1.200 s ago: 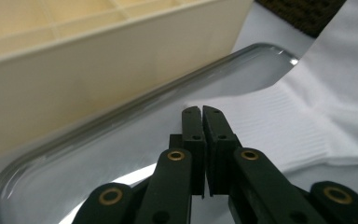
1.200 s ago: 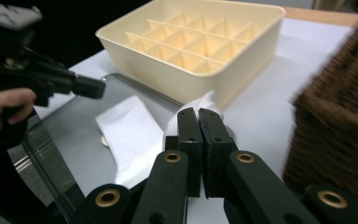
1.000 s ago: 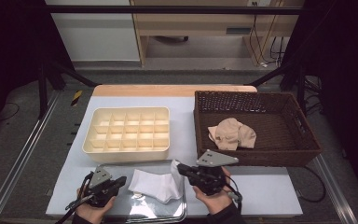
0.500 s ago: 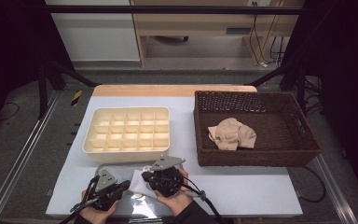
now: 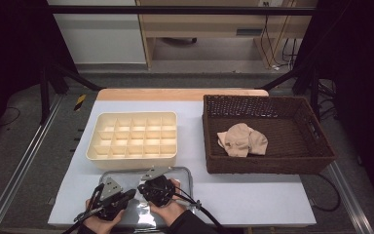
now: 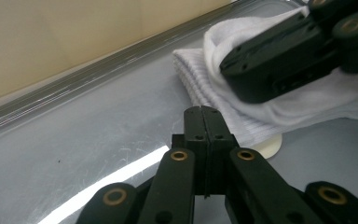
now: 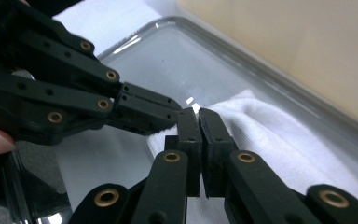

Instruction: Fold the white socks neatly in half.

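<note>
A folded white cloth [image 6: 205, 79] lies in a shallow metal tray [image 5: 175, 169] at the table's front edge; in the high view my hands cover most of it. My right gripper [image 7: 199, 114] is shut and presses its tips down on the cloth [image 7: 270, 135], with nothing visible between the pads. In the left gripper view, the right gripper [image 6: 233, 70] sinks into the fabric. My left gripper [image 6: 203, 112] is shut and empty, hovering low over bare tray metal just short of the cloth's edge. Both tips nearly meet: left gripper [image 5: 126, 196], right gripper [image 5: 143, 191].
A cream box [image 5: 134, 136] of several small compartments stands just behind the tray. To the right sits a dark wicker basket [image 5: 316, 156] with a beige cloth [image 5: 241, 139] inside. The white table [image 5: 253, 195] runs on to the right of the tray.
My right hand has swung left and down, from the table right of the tray onto the white cloth, which it now covers. The left hand has stayed put.
</note>
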`<act>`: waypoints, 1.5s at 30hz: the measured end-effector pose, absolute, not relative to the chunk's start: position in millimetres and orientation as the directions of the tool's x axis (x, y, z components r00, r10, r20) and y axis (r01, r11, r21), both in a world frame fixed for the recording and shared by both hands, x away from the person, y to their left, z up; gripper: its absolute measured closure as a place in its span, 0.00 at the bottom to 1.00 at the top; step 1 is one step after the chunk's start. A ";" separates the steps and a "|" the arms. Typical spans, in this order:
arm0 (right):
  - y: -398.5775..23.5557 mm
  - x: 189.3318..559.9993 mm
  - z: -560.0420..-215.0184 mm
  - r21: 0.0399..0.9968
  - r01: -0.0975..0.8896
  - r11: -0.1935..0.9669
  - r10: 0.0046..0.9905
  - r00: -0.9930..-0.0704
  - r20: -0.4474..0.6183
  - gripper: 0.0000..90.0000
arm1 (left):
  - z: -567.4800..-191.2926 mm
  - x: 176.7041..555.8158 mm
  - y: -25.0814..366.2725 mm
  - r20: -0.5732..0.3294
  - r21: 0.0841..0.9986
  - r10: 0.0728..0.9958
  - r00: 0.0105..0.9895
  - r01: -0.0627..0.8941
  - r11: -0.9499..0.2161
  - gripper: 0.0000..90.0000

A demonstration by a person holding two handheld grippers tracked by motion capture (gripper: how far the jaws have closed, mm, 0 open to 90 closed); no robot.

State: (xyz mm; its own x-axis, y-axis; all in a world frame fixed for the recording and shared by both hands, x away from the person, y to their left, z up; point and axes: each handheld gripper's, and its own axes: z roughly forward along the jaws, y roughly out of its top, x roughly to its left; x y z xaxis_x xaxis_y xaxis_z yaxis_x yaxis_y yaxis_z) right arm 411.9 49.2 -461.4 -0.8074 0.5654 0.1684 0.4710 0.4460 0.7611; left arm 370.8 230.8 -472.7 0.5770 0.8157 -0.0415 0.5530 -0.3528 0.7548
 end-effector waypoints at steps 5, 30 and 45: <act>49.6 410.2 -459.8 0.771 0.461 0.439 0.559 -0.812 0.167 0.94 | -471.2 370.8 232.9 -0.050 0.760 0.822 0.568 0.555 -0.337 0.99; -59.4 398.0 -425.2 0.812 0.482 0.330 0.655 -0.736 0.171 0.85 | -440.3 375.8 213.2 -0.094 0.815 0.797 0.597 0.506 -0.283 0.82; -57.1 385.7 -476.6 0.750 0.559 0.353 0.677 -0.706 0.208 0.63 | -462.3 380.2 199.4 -0.050 0.762 0.824 0.564 0.554 -0.334 0.93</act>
